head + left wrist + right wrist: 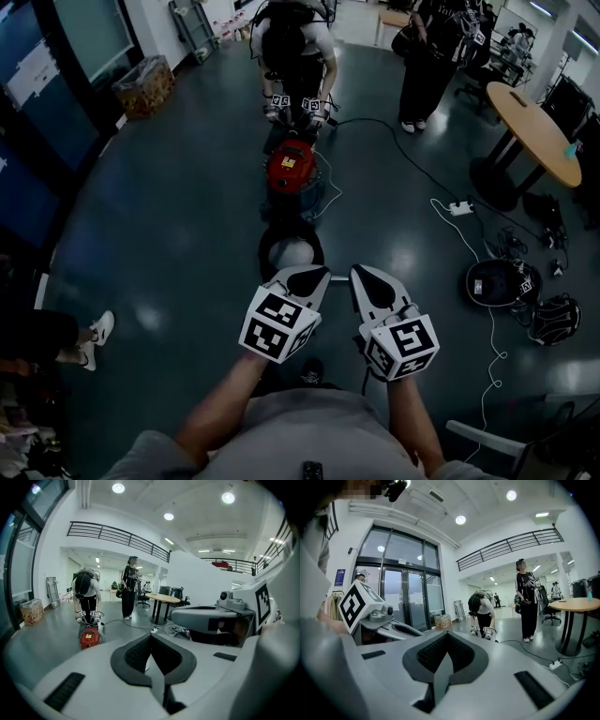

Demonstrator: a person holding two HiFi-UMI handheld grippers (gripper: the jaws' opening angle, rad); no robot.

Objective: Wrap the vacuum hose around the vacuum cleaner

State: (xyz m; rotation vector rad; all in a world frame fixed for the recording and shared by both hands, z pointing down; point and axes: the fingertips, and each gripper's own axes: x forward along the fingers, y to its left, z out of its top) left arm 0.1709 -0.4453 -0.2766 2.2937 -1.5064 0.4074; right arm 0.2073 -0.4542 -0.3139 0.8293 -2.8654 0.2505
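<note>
A dark round canister with a pale domed top [292, 251] stands on the floor just beyond my grippers; I cannot make out a hose on it. Farther off, a red vacuum cleaner [292, 165] [89, 637] sits under another person [295, 47] who bends over it with two grippers. My left gripper [309, 278] [151, 637] and right gripper [373, 281] [447, 634] hang side by side above the floor, both shut with nothing between the pads. Each shows in the other's view: the right one [206, 616] and the left one [389, 626].
A round wooden table [536, 127] stands at the right. A white power strip [460, 208] and cables lie on the floor near it, beside dark bags [502, 281]. A second person [427, 56] stands at the back. A box [145, 86] sits far left, by glass doors [405, 597].
</note>
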